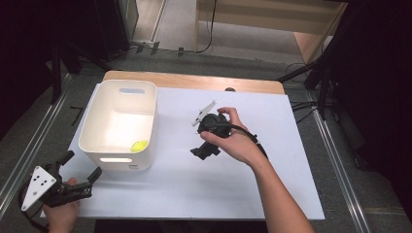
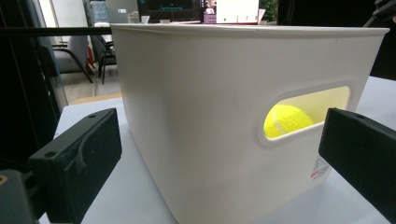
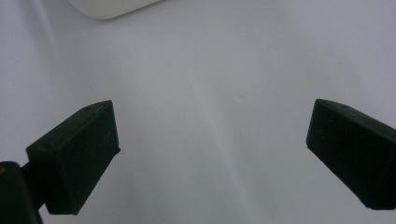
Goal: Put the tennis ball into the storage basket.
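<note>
A yellow ball (image 1: pixel 139 145) lies in the near right corner of the white bin (image 1: pixel 92 127), showing through the bin's handle slot in the left gripper view (image 2: pixel 286 120). The bin stands on the left part of the white tabletop (image 1: pixel 272 179). The left tool (image 1: pixel 81 168) hovers near the bin's near wall, jaws apart, empty. The right tool (image 1: pixel 201 153) sits mid-tabletop, right of the bin and apart from it, jaws wide apart over bare surface, holding nothing.

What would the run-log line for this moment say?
left gripper: open, facing bin | right gripper: open above table | tennis ball: in bin
</note>
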### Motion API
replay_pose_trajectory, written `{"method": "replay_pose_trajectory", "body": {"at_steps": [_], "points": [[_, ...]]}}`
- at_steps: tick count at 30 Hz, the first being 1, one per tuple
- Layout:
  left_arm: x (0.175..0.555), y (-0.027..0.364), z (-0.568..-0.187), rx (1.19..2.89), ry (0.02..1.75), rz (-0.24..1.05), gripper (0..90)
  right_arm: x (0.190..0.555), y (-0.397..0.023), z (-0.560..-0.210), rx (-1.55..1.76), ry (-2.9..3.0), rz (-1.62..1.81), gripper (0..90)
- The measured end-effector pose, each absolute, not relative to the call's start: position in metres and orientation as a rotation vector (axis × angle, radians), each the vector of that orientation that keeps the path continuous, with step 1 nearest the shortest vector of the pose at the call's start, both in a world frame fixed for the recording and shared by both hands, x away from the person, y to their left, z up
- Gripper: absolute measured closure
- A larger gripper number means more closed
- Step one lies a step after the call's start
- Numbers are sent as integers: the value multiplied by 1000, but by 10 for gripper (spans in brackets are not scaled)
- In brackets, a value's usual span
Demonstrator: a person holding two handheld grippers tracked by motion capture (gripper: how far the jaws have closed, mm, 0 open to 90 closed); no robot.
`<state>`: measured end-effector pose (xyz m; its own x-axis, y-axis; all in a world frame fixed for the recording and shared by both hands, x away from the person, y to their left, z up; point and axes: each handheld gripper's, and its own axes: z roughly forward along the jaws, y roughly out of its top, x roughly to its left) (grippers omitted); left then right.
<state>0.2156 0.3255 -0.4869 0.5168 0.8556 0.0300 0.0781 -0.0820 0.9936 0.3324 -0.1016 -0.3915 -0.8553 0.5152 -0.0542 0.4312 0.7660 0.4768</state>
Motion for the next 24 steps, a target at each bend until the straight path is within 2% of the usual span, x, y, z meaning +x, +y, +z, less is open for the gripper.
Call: {"method": "replay_pose_trajectory", "body": {"at_steps": [24], "points": [[215,325,-487,1536,839,793,0,307,-178,-412,869,2644,795,13]]}}
